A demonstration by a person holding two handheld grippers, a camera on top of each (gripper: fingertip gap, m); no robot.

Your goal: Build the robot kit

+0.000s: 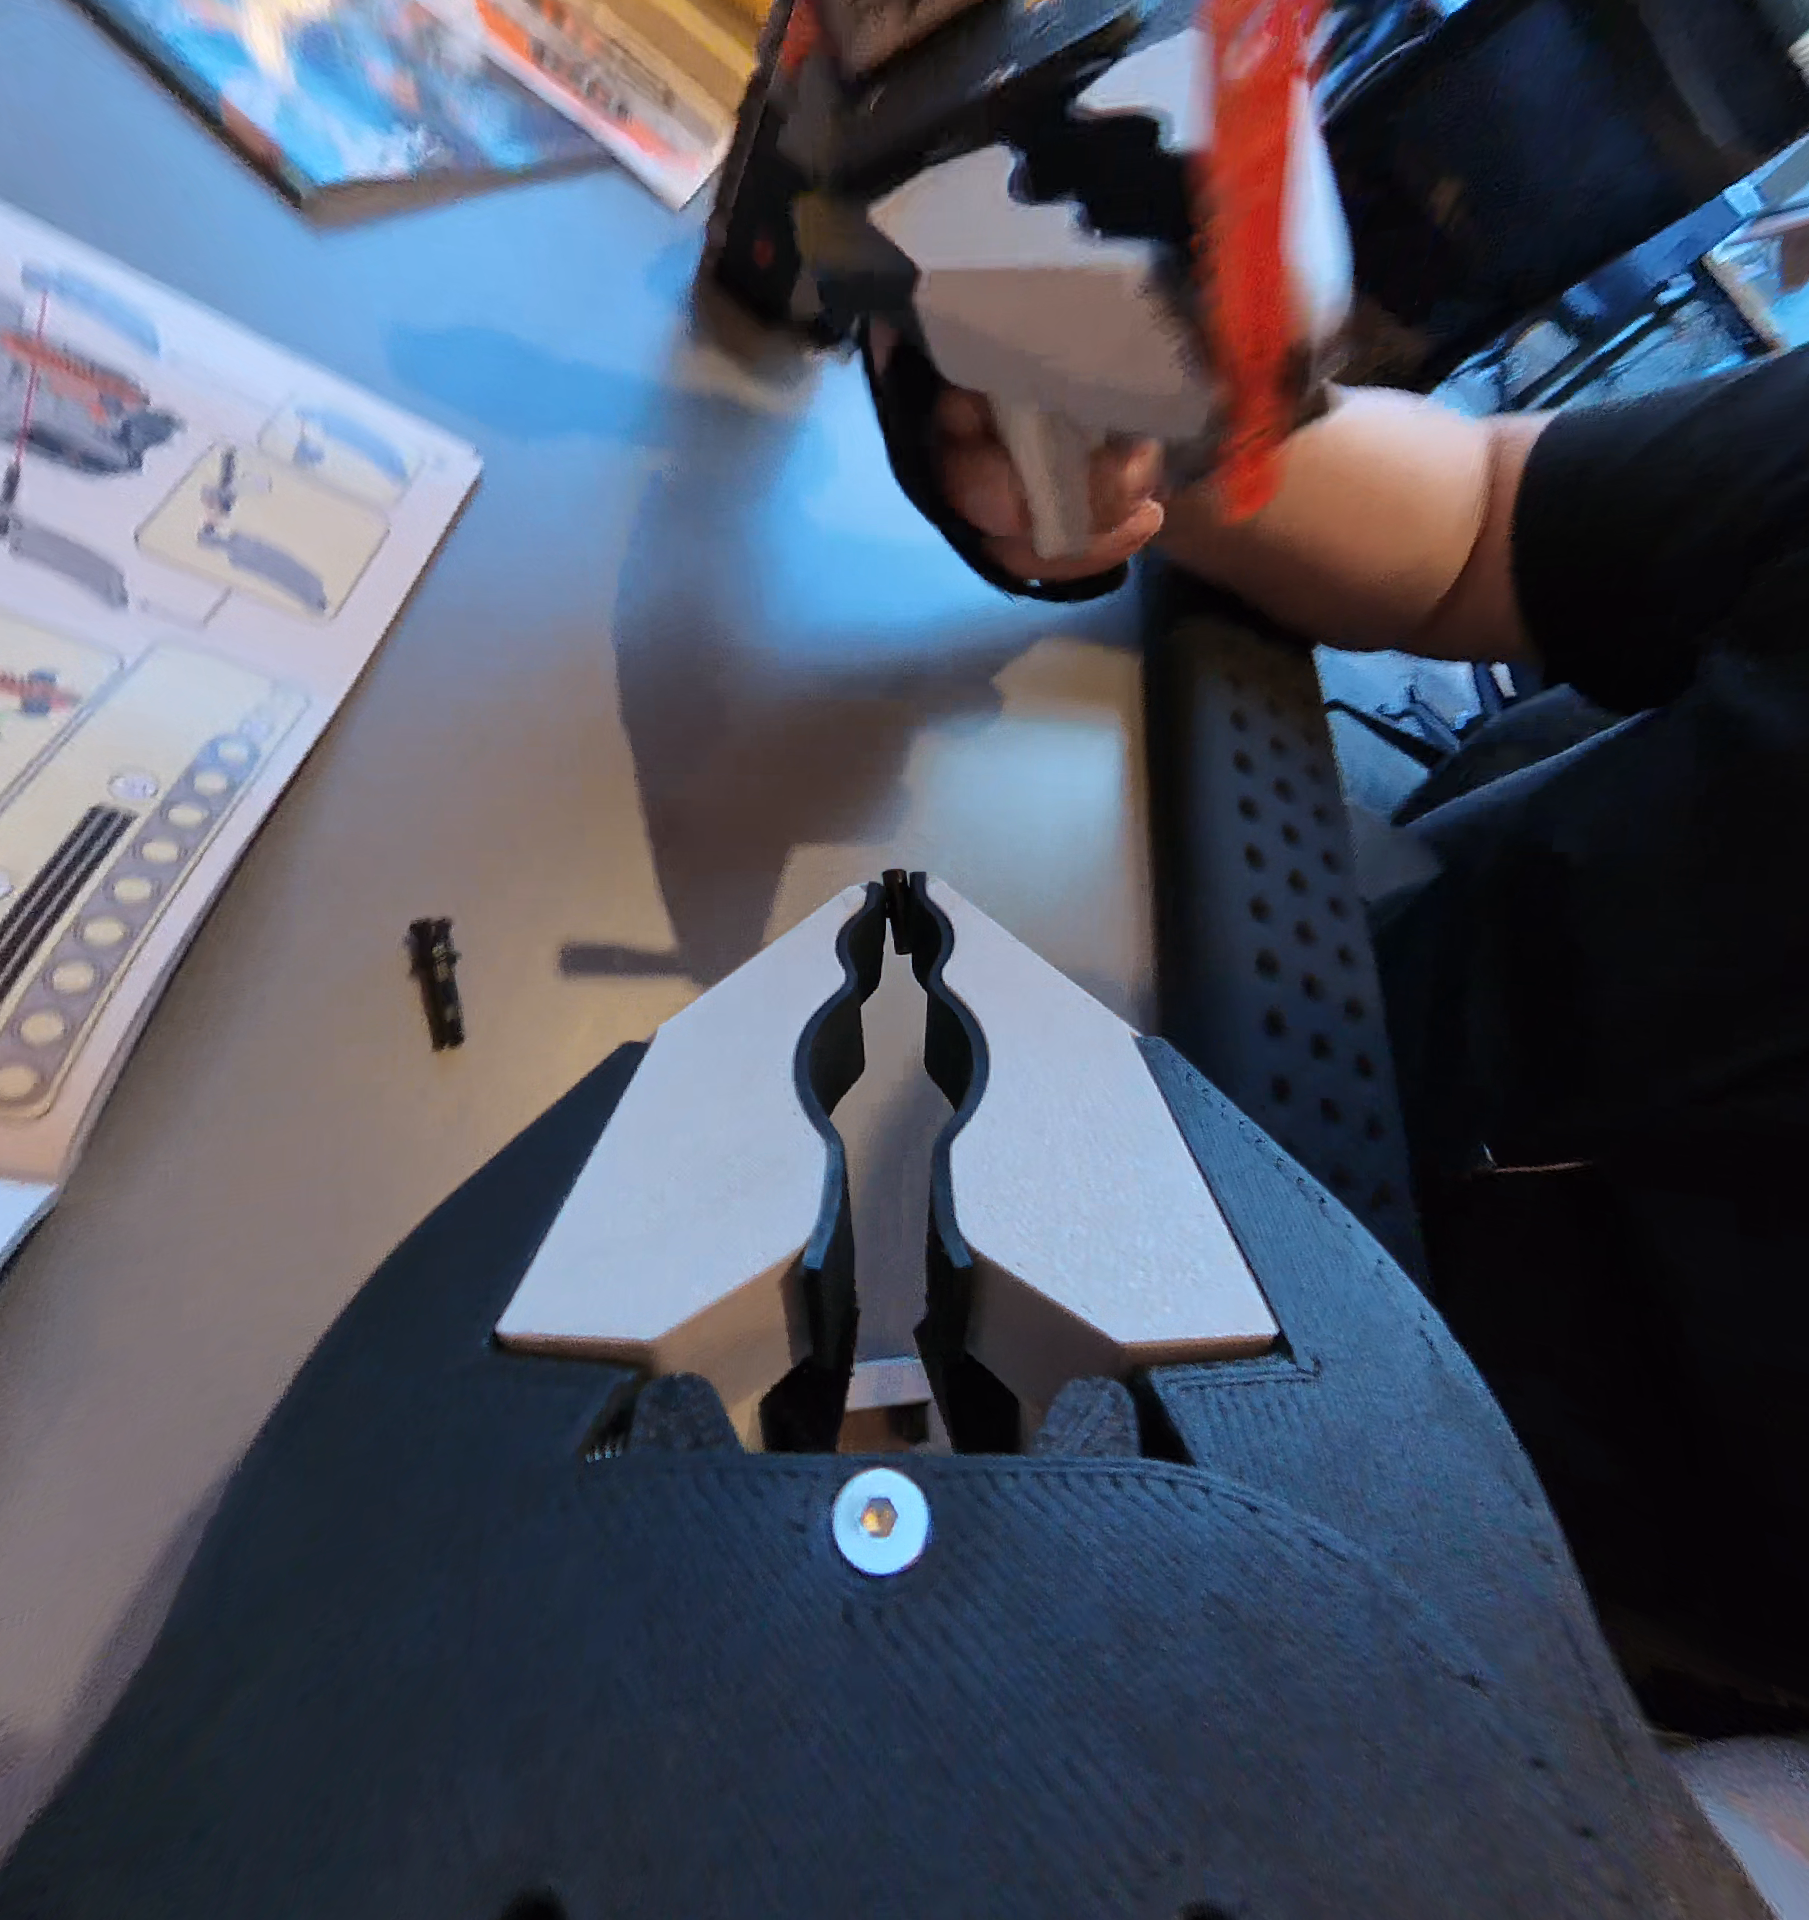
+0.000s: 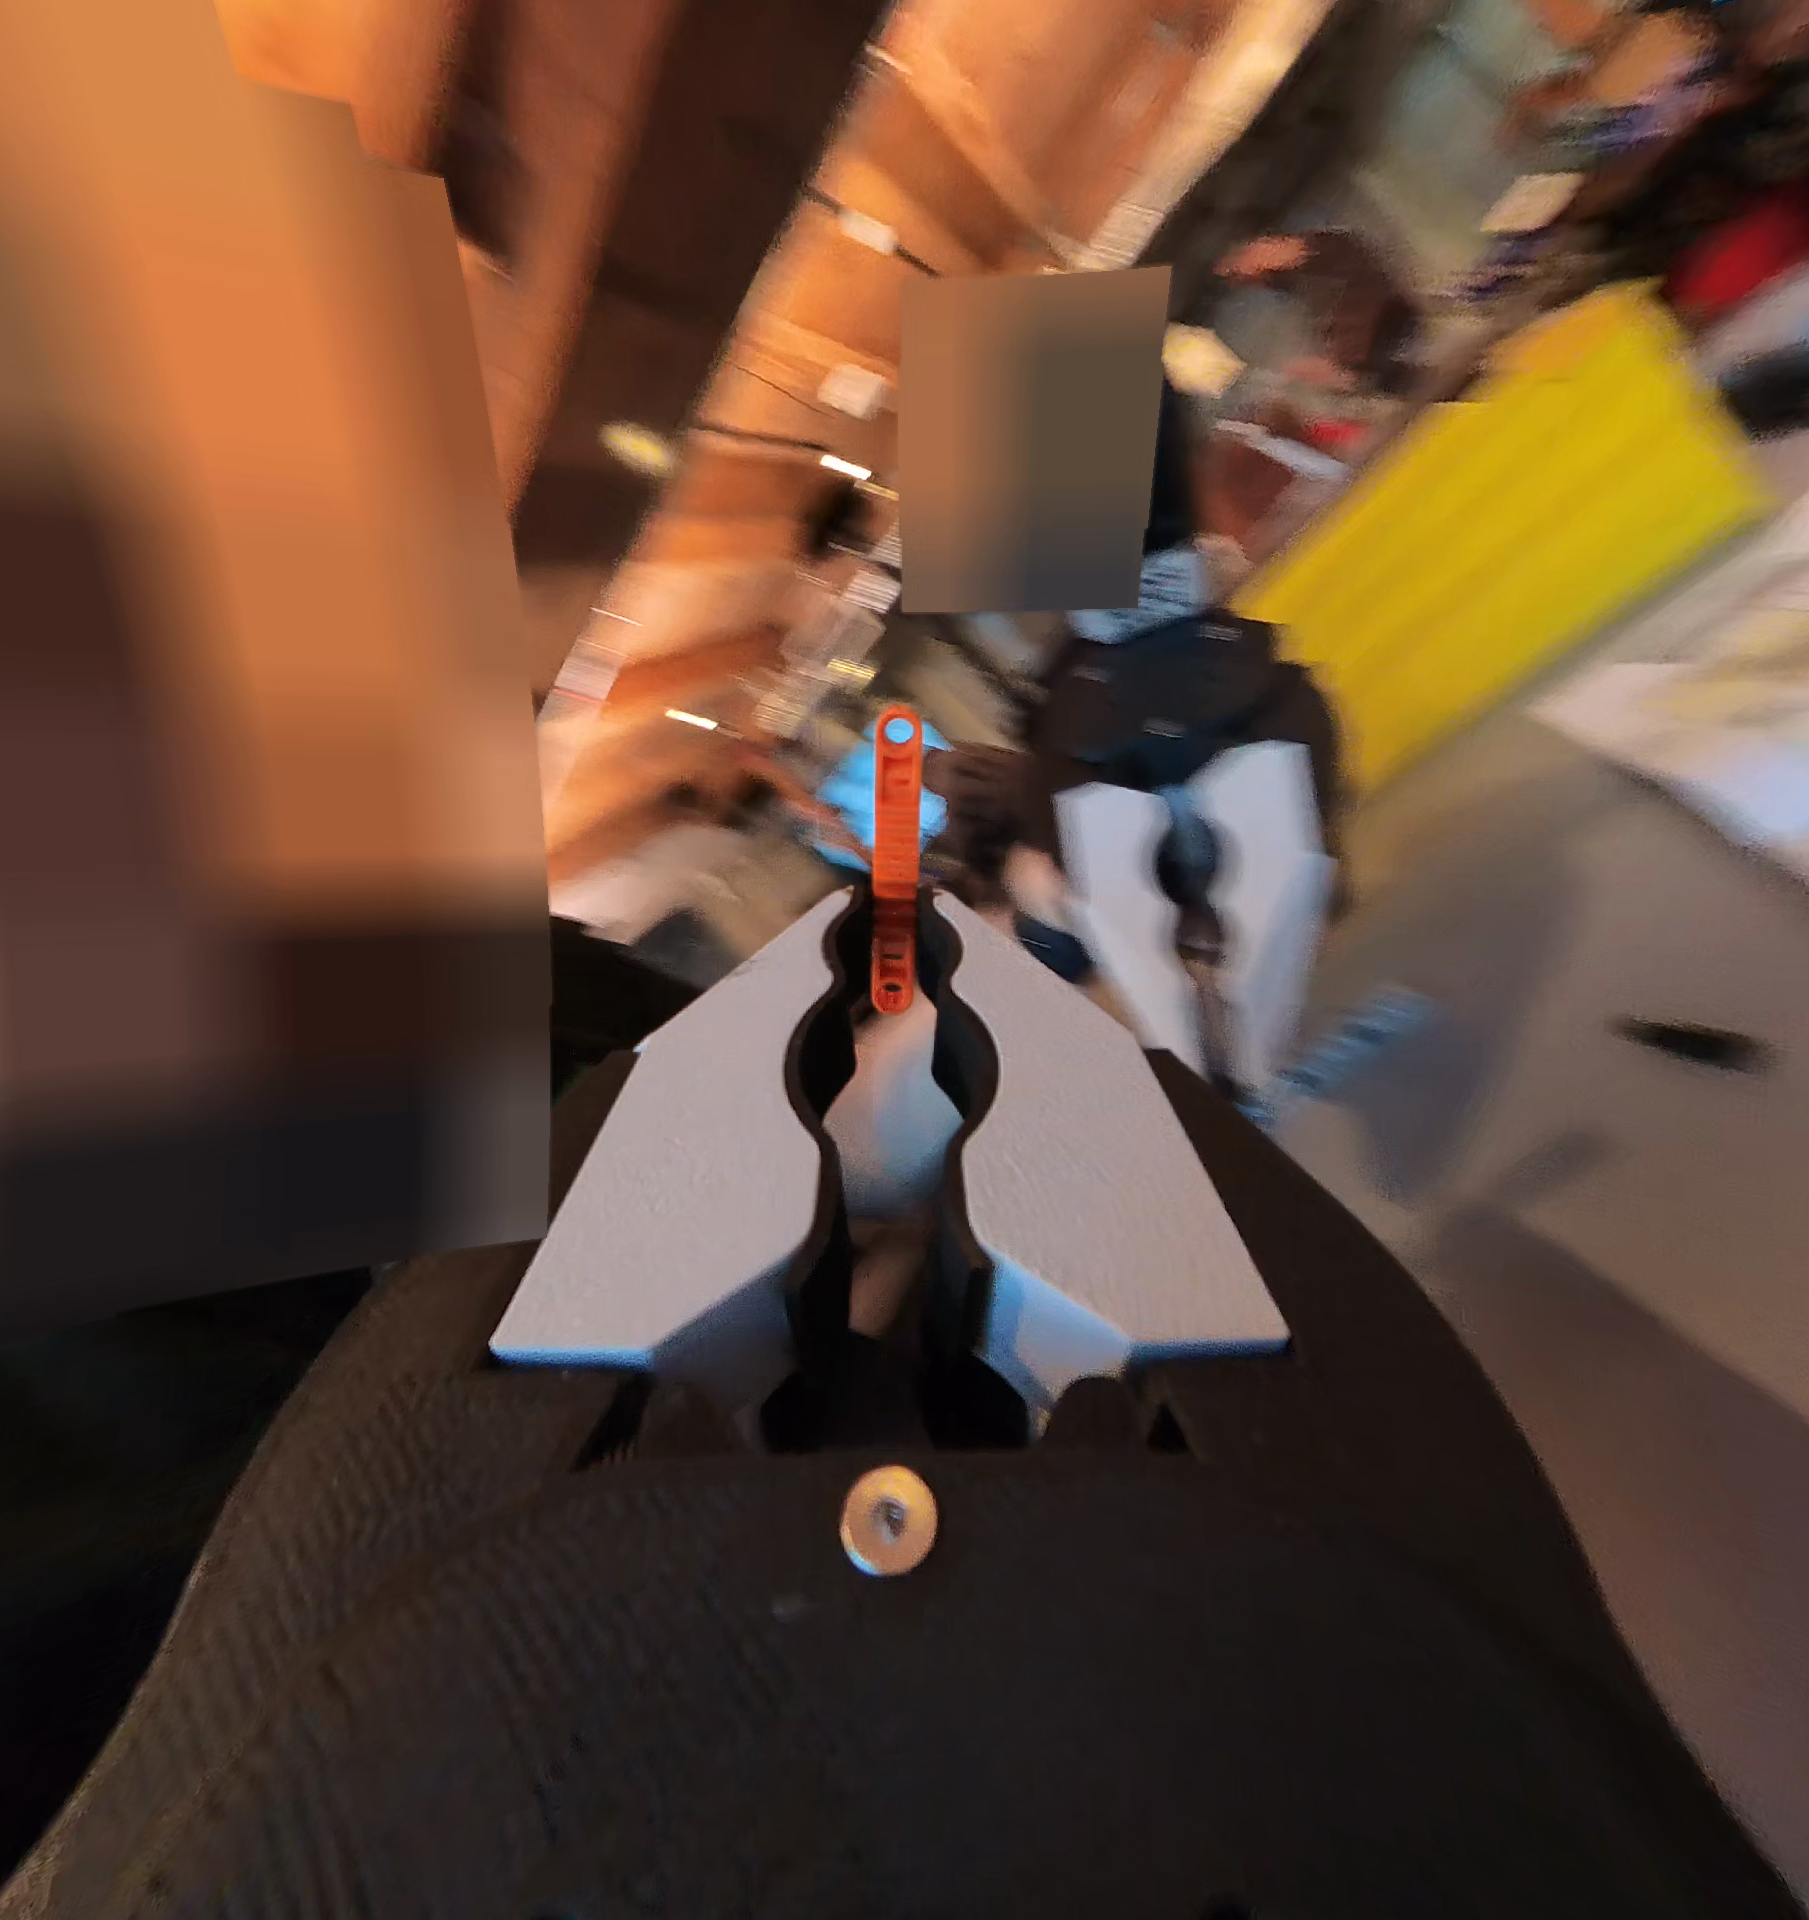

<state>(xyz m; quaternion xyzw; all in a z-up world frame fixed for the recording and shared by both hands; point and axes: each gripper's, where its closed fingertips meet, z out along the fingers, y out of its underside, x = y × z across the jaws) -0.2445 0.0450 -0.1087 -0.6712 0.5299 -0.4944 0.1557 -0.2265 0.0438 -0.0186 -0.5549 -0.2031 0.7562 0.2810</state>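
- Over the grey surface, the left gripper has its jaws pinched on a small black pin, which sits right at the tips.
- Another black pin lies loose on the surface at about nine o'clock from those tips, a little apart from them.
- Farther out at nine to ten o'clock lies an open instruction booklet with printed building diagrams; at eleven o'clock a colourful box rests flat.
- At one o'clock the right gripper is seen, blurred, with a hand around its handle and a dark sleeve behind it.
- A black perforated armrest runs along the surface's edge at two to three o'clock.
- On the right wrist view, the right gripper has its jaws closed on a thin orange beam with holes, which stands upright out of the tips toward twelve o'clock.
- Behind it everything is smeared; a yellow bin-like shape shows at two o'clock, and the left gripper shows blurred at about one o'clock.
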